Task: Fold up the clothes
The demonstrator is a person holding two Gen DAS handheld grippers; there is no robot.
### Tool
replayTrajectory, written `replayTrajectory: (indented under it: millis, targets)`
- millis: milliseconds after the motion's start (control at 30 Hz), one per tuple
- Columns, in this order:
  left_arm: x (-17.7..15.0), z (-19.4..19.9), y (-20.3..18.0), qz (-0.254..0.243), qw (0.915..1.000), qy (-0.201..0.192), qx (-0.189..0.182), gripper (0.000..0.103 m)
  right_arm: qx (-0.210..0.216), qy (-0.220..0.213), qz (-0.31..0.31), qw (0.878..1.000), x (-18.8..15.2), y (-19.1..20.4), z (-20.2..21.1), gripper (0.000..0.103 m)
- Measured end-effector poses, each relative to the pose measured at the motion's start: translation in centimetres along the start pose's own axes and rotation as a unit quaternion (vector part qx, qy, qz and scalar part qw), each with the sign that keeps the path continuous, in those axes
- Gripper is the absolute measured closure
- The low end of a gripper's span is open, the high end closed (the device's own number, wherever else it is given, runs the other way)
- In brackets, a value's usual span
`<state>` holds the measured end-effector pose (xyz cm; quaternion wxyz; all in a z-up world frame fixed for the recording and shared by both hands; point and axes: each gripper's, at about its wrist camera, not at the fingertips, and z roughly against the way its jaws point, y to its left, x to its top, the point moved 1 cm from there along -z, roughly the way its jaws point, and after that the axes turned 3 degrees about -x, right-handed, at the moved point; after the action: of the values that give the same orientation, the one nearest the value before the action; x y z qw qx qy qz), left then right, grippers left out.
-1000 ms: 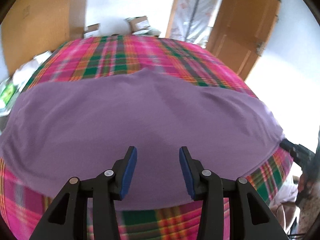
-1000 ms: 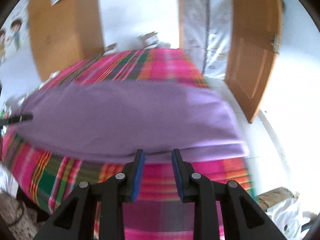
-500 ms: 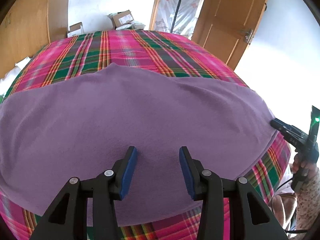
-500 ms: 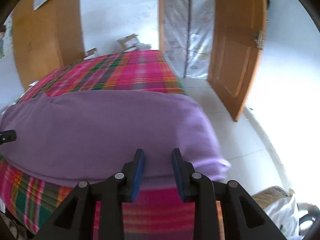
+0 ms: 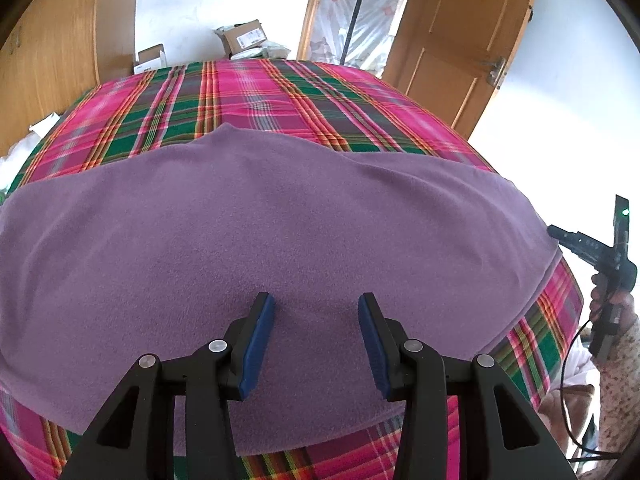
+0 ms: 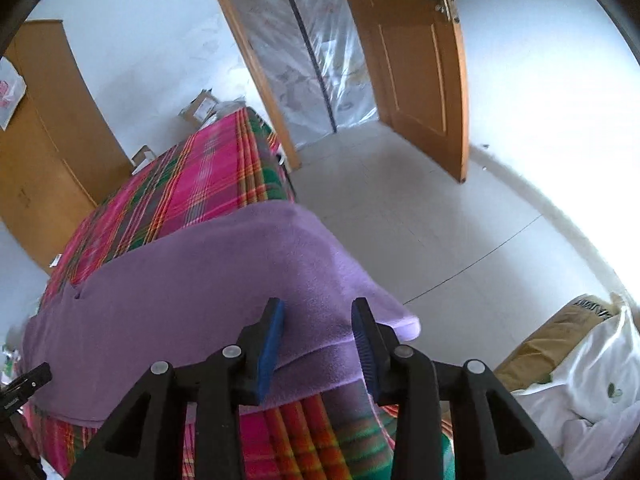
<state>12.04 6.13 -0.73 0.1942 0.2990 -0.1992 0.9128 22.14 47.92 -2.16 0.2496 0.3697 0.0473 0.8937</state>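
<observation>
A purple garment (image 5: 280, 232) lies spread flat across the bed's plaid cover (image 5: 256, 92). My left gripper (image 5: 316, 304) hovers open over the garment's near middle, with nothing between its blue pads. In the right wrist view the garment's folded right end (image 6: 248, 280) hangs at the bed's corner. My right gripper (image 6: 318, 308) stands over that end. Its jaws are opening, the cloth edge lies below and between them, and the pads do not press on it. From the left wrist view, the right gripper (image 5: 560, 234) touches the garment's right edge, held by a hand (image 5: 612, 300).
A wooden door (image 6: 416, 60) stands open onto pale floor tiles (image 6: 440, 232) right of the bed. Cardboard boxes (image 5: 244, 36) sit past the bed's far end. A wooden wardrobe (image 6: 44, 152) stands at the left. White cloth and a sack (image 6: 580, 364) lie at the lower right.
The right gripper has travelled right along the garment to its end, rolled, and its jaws have widened a little. The left gripper shifted slightly over the cloth, then held still.
</observation>
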Motion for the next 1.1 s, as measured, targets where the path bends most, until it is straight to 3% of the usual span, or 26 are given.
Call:
replayTrajectory:
  millis: [200,500,700,900,967,1033,1100]
  targets:
    - [-0.1,0.0,-0.2,-0.001,1.0,-0.001,0.004,0.058,0.004,-0.009,-0.003,1.0,0.0,-0.3,0.5,0.097]
    - [-0.2,0.3,0.0,0.002,1.0,0.0,0.001,0.058,-0.034,-0.06,0.0,0.998,0.0,0.5,4.0,0.1]
    - [-0.3,0.3,0.0,0.0,1.0,-0.001,-0.001,0.058,-0.061,-0.017,0.006,0.998,-0.7,0.3,1.7,0.098]
    - [-0.2,0.3,0.3,0.003,1.0,0.001,-0.005,0.058,-0.131,-0.032,0.03,0.99,-0.6,1.2,2.1,0.094]
    - [-0.1,0.2,0.2,0.001,1.0,0.001,-0.003,0.058,-0.121,-0.046,0.043,0.991,-0.1,2.1,2.3,0.094]
    - [-0.1,0.1,0.1,0.0,1.0,0.002,-0.001,0.058,-0.088,-0.052,0.056,0.993,0.7,3.6,1.7,0.087]
    - [0.0,0.1,0.1,0.0,1.0,0.002,0.0,0.058,-0.058,-0.047,0.077,0.994,1.8,5.2,0.5,0.071]
